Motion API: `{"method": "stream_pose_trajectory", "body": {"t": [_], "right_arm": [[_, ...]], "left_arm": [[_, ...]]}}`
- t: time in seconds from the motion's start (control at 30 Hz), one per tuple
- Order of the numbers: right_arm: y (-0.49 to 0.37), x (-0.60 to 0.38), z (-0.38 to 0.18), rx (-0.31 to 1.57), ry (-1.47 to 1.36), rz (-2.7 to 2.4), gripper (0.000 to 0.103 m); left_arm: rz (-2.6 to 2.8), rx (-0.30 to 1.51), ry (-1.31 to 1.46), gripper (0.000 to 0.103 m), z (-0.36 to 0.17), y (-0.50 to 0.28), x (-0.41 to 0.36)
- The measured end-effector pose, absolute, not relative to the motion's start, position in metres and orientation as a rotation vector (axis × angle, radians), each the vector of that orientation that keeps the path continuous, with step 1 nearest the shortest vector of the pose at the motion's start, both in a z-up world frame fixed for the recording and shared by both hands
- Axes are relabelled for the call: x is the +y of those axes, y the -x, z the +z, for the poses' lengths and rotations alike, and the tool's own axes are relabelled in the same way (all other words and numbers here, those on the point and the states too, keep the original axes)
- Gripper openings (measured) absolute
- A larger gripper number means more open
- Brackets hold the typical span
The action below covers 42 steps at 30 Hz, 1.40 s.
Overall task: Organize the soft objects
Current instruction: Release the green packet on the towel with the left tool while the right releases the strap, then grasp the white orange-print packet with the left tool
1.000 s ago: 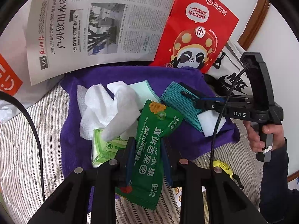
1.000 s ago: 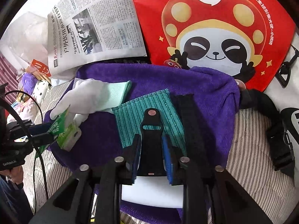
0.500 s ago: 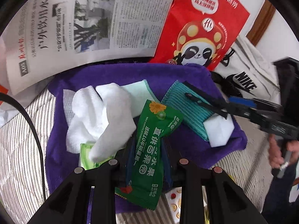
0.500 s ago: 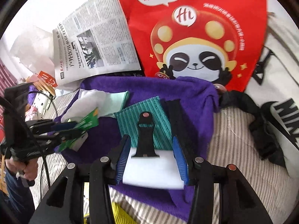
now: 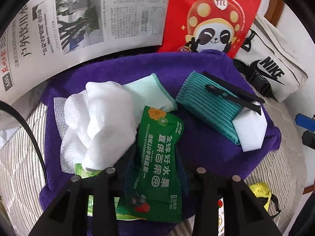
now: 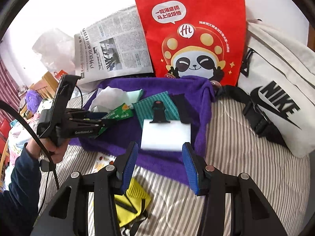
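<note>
- We are clamping one green wet-wipe packet (image 5: 157, 157) in the left gripper (image 5: 155, 169), its jaws closed on the packet's sides, held over the purple towel (image 5: 196, 137).
- We are holding the right gripper (image 6: 159, 165) with its two blue pads (image 6: 130, 165) spread apart and nothing between them, just short of the towel's near edge.
- One white sponge block (image 6: 166, 133) is lying on the towel right ahead of the right gripper, with one black clip-like strap (image 6: 158, 112) resting across its far edge.
- One teal ribbed cloth (image 5: 208, 108) is lying under that strap, and one pale mint cloth (image 5: 149, 92) is sitting beside it.
- One crumpled white tissue (image 5: 98, 118) is piling up left of the packet; beneath it we are seeing what may be a second, lighter green packet (image 5: 82, 171), mostly hidden.
- Behind the towel, one newspaper (image 5: 78, 19), one red panda bag (image 6: 196, 39) and one white Nike bag (image 6: 275, 98) are leaning.
- One yellow item (image 6: 133, 202) is lying on the striped sheet (image 6: 236, 157).
</note>
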State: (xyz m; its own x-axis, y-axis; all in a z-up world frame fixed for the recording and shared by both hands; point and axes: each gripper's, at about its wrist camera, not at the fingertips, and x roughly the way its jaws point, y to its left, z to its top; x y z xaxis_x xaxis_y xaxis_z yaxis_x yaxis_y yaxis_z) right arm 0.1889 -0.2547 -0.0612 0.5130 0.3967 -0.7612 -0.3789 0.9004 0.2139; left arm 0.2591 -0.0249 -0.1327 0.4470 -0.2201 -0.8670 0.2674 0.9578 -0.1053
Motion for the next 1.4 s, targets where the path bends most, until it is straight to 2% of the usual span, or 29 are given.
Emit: {"method": "stream_pose_trajectory", "body": {"t": [0.07, 0.27, 0.7, 0.77, 1.17, 1.4], "right_arm": [[-0.182, -0.256, -0.062, 0.922, -0.024, 0.466, 0.047], [-0.162, -0.262, -0.071, 0.938, -0.041, 0.451, 0.047], [-0.108, -0.267, -0.081, 0.952, -0.118, 0.438, 0.047], [-0.100, -0.271, -0.082, 0.951, -0.136, 0.433, 0.047], [-0.052, -0.300, -0.087, 0.937, -0.211, 0.367, 0.048], [-0.045, -0.311, -0.101, 0.953, -0.258, 0.372, 0.048]], "left_arm": [[-0.331, 1.067, -0.046, 0.063, -0.132, -0.255, -0.028], [-0.305, 1.060, -0.096, 0.076, -0.123, -0.240, -0.034], [-0.327, 1.018, -0.033, 0.076, -0.088, -0.160, -0.022], [-0.343, 1.015, -0.011, 0.078, -0.087, -0.148, -0.026], [-0.231, 1.121, 0.028, 0.080, -0.146, -0.146, -0.066], [-0.151, 1.049, -0.136, 0.083, -0.155, -0.140, -0.087]]}}
